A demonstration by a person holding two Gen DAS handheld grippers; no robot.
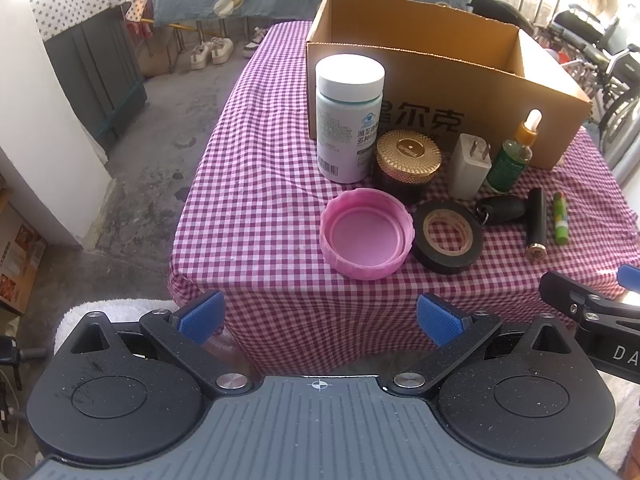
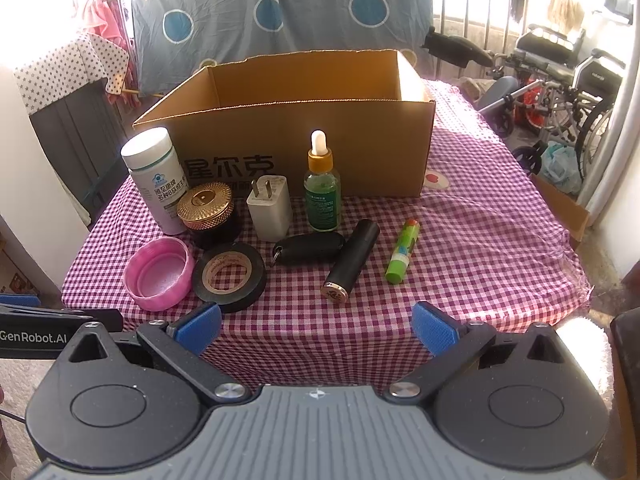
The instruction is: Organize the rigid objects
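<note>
An open cardboard box (image 2: 304, 140) stands at the back of a checkered table (image 2: 460, 240). In front of it stand a white pill bottle (image 2: 158, 178), a gold-lidded jar (image 2: 208, 208), a white charger (image 2: 269, 208) and a green dropper bottle (image 2: 322, 194). Nearer lie a pink lid (image 2: 158, 274), black tape roll (image 2: 229, 276), black key fob (image 2: 308, 247), black tube (image 2: 352, 260) and green stick (image 2: 402, 251). My left gripper (image 1: 318, 318) hangs open before the table's front edge, near the pink lid (image 1: 366, 240). My right gripper (image 2: 316, 328) is open, short of the tape roll and black tube.
A wheelchair (image 2: 560, 80) stands to the right of the table. A grey cabinet under a star-patterned cloth (image 1: 92, 52) is at the left, with shoes (image 1: 212, 52) on the floor behind. A blue curtain (image 2: 280, 12) hangs behind the box.
</note>
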